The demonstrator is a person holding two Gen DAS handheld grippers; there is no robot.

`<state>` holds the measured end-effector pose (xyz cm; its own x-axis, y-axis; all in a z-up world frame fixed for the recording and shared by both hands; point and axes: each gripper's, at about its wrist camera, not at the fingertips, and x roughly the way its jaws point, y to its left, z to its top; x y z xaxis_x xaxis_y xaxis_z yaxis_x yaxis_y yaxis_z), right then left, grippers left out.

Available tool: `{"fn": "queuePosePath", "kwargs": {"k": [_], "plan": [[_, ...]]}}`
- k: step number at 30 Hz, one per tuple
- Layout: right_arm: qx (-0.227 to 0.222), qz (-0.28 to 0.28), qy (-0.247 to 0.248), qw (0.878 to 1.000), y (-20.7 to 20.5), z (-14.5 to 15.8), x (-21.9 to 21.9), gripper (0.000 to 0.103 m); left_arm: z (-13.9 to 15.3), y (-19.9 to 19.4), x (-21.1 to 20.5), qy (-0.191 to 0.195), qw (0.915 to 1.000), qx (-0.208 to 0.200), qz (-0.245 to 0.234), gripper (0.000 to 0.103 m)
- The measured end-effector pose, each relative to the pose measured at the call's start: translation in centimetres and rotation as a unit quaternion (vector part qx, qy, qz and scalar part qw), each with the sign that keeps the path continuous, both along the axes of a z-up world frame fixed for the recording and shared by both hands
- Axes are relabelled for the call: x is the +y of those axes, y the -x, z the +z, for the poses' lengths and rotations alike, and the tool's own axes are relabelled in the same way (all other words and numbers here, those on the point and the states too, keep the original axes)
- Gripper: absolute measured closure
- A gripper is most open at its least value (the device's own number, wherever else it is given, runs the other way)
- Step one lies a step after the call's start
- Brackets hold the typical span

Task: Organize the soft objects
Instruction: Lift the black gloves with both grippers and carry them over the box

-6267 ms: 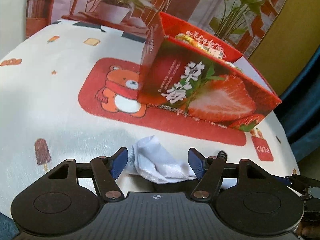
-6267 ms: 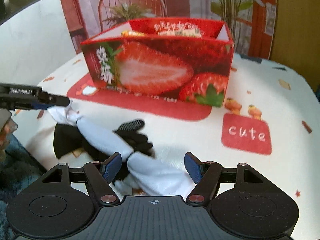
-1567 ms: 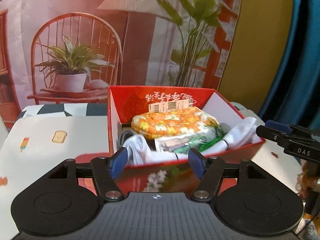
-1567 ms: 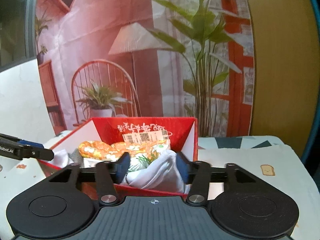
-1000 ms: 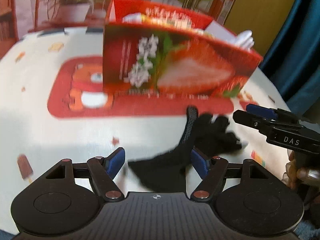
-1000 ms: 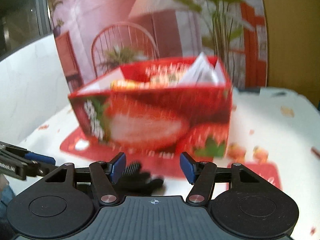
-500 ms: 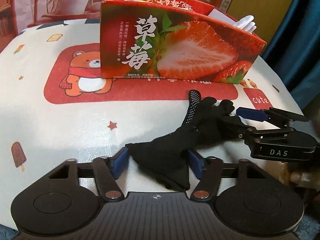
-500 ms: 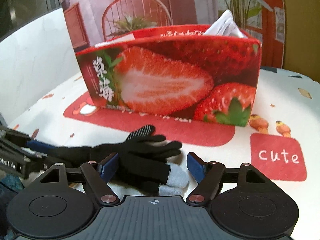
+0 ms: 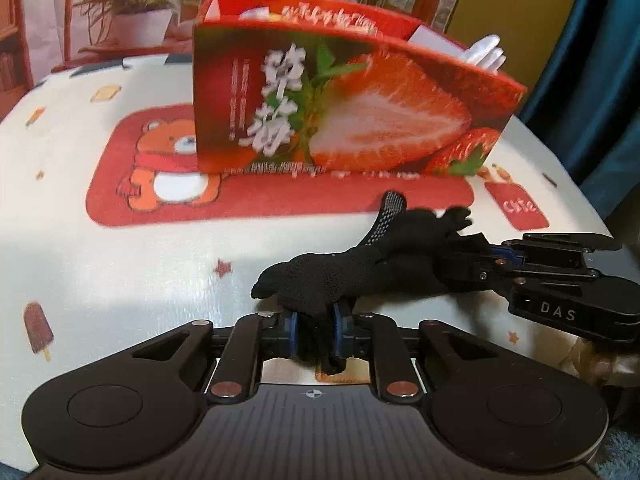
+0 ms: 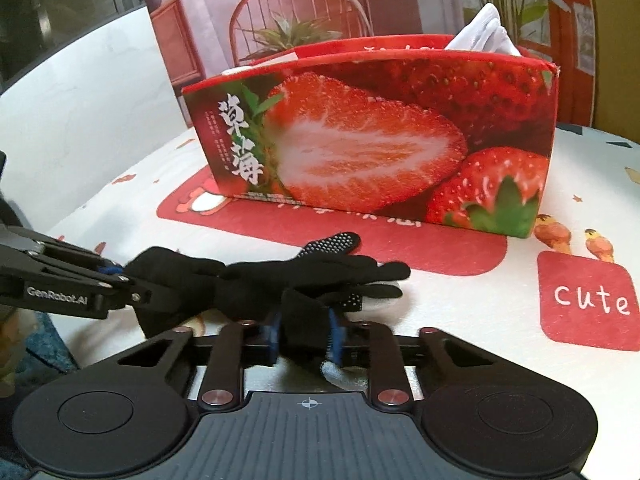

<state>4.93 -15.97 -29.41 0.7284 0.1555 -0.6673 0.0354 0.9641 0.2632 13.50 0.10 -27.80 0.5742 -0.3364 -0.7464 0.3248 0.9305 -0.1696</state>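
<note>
A black knit glove (image 9: 360, 268) with dotted fingertips lies on the tablecloth in front of the red strawberry box (image 9: 352, 108). My left gripper (image 9: 314, 330) is shut on its cuff end. My right gripper (image 10: 305, 334) is shut on its finger end, and shows from the side in the left wrist view (image 9: 500, 260). The glove (image 10: 280, 276) stretches between the two grippers. The left gripper comes in from the left in the right wrist view (image 10: 108, 276). The box (image 10: 380, 140) holds a white cloth (image 10: 484, 32) poking above its rim.
The table has a white cloth with a red bear mat (image 9: 160, 168) and a red "cute" patch (image 10: 588, 300). The table edge curves away at the right (image 9: 580, 192). A printed backdrop with a chair and plants stands behind.
Both grippers were open around the glove half a second ago; now both have shut on it. Earlier the white cloth was carried into the box.
</note>
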Motion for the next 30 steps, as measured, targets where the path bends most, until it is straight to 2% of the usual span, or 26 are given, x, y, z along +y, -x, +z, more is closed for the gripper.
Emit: {"fn": "queuePosePath", "kwargs": {"k": [5,11,15,19,24,30], "plan": [[-0.04,0.005,0.003,0.999,0.2,2.3,0.0,0.094,2.7,0.1,0.5,0.016,0.9992,-0.035,0.008,0.087],[-0.099,-0.002,-0.001,0.995,-0.4,6.6,-0.9,0.094,8.3,-0.3,0.2,0.014,0.9939,-0.109,0.0,0.087],[-0.14,-0.01,0.003,0.99,-1.5,10.1,-2.2,0.094,12.1,-1.9,-0.2,0.025,0.9883,-0.15,-0.005,0.087],[-0.168,-0.022,0.014,0.986,-3.8,13.0,-3.9,0.094,15.0,-4.5,-0.9,0.038,0.9842,-0.173,-0.009,0.087],[-0.179,-0.038,0.042,0.982,-7.8,15.0,-6.0,0.094,16.3,-8.7,-2.5,0.032,0.9829,-0.181,-0.01,0.087],[-0.15,-0.064,0.042,0.986,-11.9,13.4,-8.0,0.094,14.8,-13.2,-3.5,0.01,0.9871,-0.16,-0.01,0.086]]}}
